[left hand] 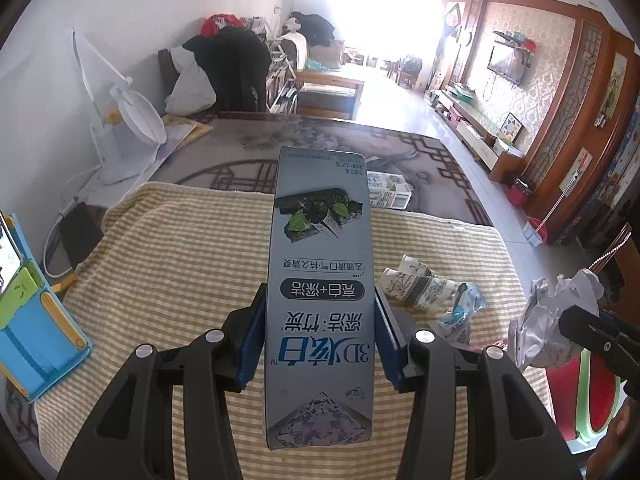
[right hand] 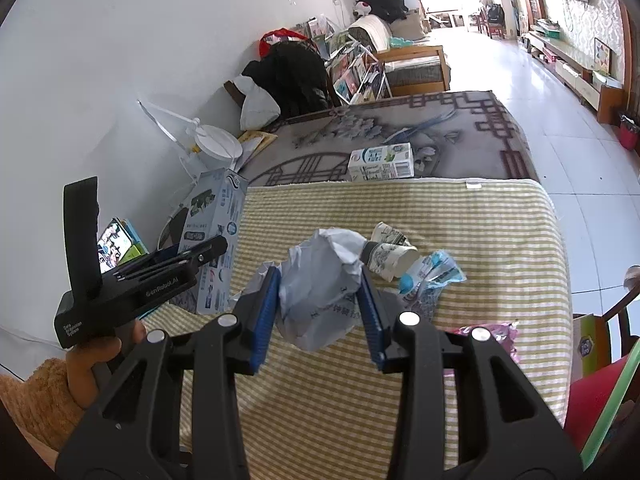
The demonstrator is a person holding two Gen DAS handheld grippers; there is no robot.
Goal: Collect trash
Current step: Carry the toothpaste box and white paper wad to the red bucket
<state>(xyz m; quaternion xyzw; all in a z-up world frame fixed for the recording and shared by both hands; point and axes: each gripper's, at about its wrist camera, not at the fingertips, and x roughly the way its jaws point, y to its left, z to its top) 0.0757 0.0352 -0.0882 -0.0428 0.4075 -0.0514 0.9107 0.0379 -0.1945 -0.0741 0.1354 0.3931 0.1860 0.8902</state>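
My left gripper (left hand: 318, 334) is shut on a long grey-blue toothpaste box (left hand: 320, 264), held above the yellow checked cloth (left hand: 180, 264); the same box (right hand: 214, 240) shows at the left of the right wrist view with the left gripper (right hand: 200, 254) clamped on it. My right gripper (right hand: 320, 308) is shut on a crumpled white paper wad (right hand: 320, 280), also visible at the right edge (left hand: 556, 312). On the cloth lie a crushed patterned paper cup (left hand: 416, 286) (right hand: 390, 248) and a torn blue-white wrapper (left hand: 460, 312) (right hand: 432, 276). A milk carton (left hand: 390, 190) (right hand: 382, 162) lies farther back on the grey patterned cover.
A white desk fan (left hand: 128, 120) stands at the left by the wall. A blue-green stand holding a phone (left hand: 24, 304) sits at the near left. A red and green bin (left hand: 580, 392) is at the right edge, with a pink wrapper (right hand: 492, 330) near it.
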